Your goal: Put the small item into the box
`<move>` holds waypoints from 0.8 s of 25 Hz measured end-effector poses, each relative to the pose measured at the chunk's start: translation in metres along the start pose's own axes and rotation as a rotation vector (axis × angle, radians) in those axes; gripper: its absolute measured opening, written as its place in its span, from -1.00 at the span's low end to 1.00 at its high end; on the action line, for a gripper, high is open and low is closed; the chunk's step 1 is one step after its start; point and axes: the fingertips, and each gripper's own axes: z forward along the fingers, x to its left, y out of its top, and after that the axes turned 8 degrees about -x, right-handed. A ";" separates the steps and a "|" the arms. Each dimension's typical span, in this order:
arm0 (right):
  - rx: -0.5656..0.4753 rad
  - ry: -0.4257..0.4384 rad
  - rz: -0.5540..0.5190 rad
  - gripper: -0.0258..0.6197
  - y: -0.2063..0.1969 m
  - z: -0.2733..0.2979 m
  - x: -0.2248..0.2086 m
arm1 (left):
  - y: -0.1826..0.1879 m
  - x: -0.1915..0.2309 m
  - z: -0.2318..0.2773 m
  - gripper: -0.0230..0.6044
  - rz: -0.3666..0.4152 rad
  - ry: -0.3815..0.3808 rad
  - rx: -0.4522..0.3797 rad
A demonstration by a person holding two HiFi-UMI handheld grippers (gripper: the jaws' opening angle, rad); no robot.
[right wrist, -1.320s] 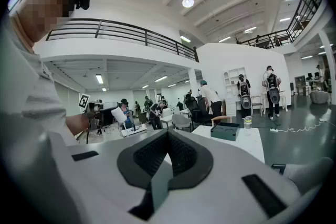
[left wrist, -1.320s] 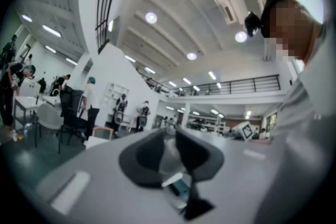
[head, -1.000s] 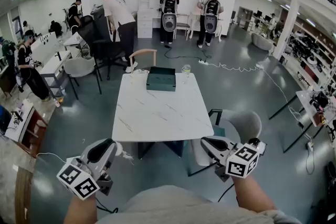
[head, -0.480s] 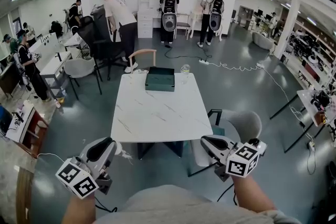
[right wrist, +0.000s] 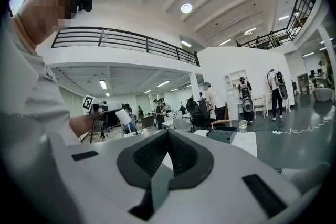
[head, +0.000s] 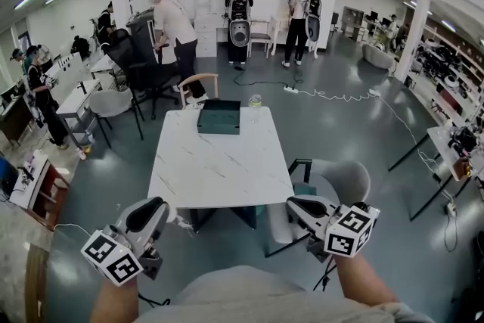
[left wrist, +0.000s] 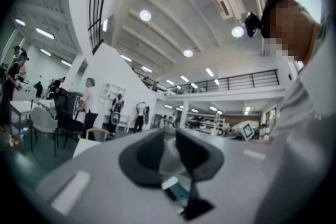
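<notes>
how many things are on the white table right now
2. A dark green box sits mid far edge; a small clear jar stands just right of it, at the far edge. What lies inside the box is hidden.

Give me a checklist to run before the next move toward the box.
1. The box on the table: at the far end, top looks open: ok.
2. The small item located: none visible on the tabletop: cannot tell.
3. The left gripper: jaws a narrow gap apart; whether something sits in that gap: cannot tell.
4. The right gripper: jaws together, nothing between them: ok.
5. Way across the table: bare up to the box, with a jar beside it on the right: ok.
6. Reach: both grippers are short of the near edge, and the box is at the other end: not ok.
</notes>
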 end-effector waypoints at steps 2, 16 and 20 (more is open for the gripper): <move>-0.003 0.007 -0.001 -0.90 0.003 -0.012 -0.008 | -0.003 -0.013 0.010 -0.70 -0.003 0.002 0.002; -0.007 0.005 0.033 -0.90 -0.002 -0.064 -0.067 | -0.031 -0.065 0.069 -0.70 -0.005 -0.009 0.040; 0.002 0.003 0.040 -0.90 -0.005 -0.050 -0.073 | -0.031 -0.050 0.071 -0.70 -0.013 -0.004 0.037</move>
